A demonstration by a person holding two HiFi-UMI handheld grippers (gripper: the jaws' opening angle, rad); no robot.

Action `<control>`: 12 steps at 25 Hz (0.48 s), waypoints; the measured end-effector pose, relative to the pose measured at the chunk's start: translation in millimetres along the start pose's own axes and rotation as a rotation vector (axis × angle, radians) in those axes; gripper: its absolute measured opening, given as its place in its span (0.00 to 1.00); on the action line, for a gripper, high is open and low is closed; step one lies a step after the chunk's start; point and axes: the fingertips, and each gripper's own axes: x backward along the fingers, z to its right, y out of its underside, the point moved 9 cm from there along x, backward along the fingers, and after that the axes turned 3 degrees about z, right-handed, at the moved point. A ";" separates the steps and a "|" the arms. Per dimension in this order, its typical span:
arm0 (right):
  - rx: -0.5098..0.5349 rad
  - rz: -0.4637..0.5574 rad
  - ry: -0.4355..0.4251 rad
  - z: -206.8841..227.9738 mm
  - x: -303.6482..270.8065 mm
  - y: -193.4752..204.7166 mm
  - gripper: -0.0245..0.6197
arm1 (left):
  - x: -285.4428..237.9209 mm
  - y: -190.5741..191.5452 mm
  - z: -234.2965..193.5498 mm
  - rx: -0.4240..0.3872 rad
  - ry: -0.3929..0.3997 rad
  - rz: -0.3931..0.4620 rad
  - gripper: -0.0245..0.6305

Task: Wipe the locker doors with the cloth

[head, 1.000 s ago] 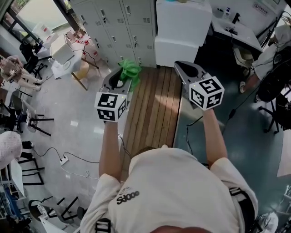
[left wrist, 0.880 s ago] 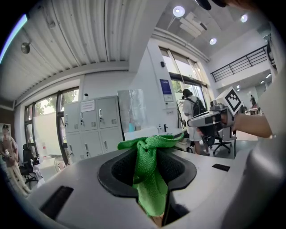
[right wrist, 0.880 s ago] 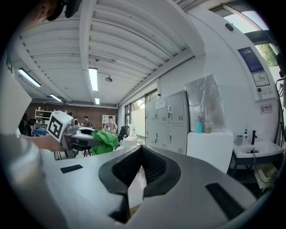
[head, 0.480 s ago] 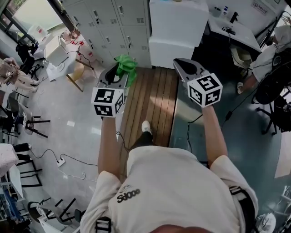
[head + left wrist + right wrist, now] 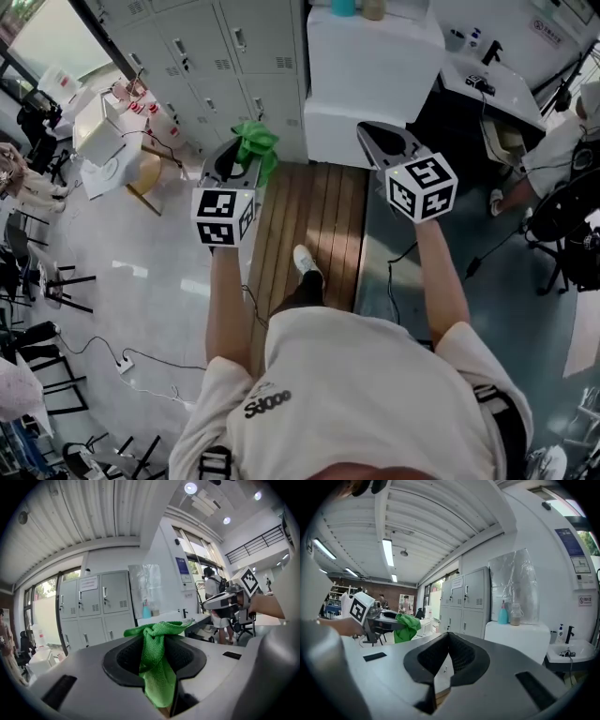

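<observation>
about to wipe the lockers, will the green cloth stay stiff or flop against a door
Probably floppy: the green cloth bunches and droops where the left tool pinches it. Likely light, hanging from one pinch. Its woven texture may grip the locker doors rather than slide.

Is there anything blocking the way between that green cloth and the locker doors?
Nothing visible does. The green cloth, clamped in the left tongs, faces the grey locker doors over open floor. The white cabinet stands off to their right.
</observation>
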 end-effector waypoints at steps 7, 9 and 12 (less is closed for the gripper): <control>0.007 -0.047 0.001 79.5 -144.8 -22.0 0.05 | -135.1 -6.4 -108.4 0.031 0.032 -0.005 0.25; 0.004 -0.057 0.011 98.4 -180.1 -25.3 0.05 | -166.7 -8.2 -134.0 0.038 0.040 0.002 0.25; -0.005 -0.044 0.032 121.2 -216.9 -29.5 0.05 | -203.4 -4.8 -163.1 0.050 0.046 -0.001 0.25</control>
